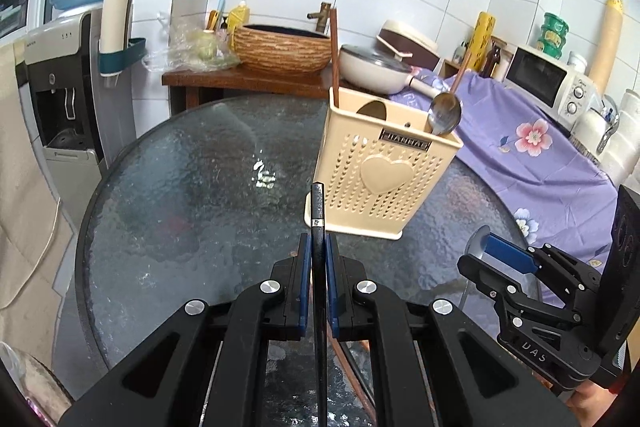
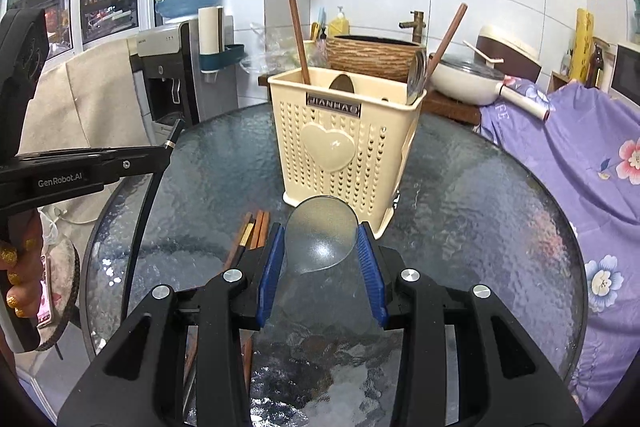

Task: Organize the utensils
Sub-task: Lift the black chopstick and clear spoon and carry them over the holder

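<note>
Black chopstick (image 1: pixel 317 227) in left gripper (image 1: pixel 318 259) — beige holder (image 1: pixel 380 179) just beyond

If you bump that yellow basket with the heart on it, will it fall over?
Maybe. The utensil holder looks like thin plastic full of holes, so probably light and easy to slide on the smooth glass table. It stands tall on a small base, with a spoon leaning out one corner, so a high bump might tip it.
</note>
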A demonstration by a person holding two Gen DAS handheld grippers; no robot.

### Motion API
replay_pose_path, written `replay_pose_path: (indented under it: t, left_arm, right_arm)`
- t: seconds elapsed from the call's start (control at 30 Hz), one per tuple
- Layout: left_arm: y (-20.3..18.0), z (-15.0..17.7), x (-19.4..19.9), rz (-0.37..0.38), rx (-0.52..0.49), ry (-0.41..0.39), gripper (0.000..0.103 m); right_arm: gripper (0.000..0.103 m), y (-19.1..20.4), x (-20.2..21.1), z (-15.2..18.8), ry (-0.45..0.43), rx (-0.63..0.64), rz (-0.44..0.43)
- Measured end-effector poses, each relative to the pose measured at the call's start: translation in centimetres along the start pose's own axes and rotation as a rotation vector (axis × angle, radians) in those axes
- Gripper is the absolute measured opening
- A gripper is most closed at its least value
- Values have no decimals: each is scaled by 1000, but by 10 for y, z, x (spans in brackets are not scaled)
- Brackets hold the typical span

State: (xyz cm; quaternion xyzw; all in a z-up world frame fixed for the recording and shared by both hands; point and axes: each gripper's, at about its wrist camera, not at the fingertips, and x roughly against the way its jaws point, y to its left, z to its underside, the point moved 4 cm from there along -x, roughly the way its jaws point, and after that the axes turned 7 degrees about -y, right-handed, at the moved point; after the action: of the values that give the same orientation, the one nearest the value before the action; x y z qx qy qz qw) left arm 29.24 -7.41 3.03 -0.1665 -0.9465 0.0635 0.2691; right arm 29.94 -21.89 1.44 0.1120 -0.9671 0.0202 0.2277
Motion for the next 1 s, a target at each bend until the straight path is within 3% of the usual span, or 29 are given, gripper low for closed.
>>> replay_pose_path:
  t: [0.7,1.0]
  left_arm:
    - [-22,-59,37,42,-47,-155,7]
    - [-38,-123,54,90,-47,-226,7]
  right_arm:
    - [38,-5,13,-59,-82,54,20]
    - [38,-25,8,-117,-131,85,103]
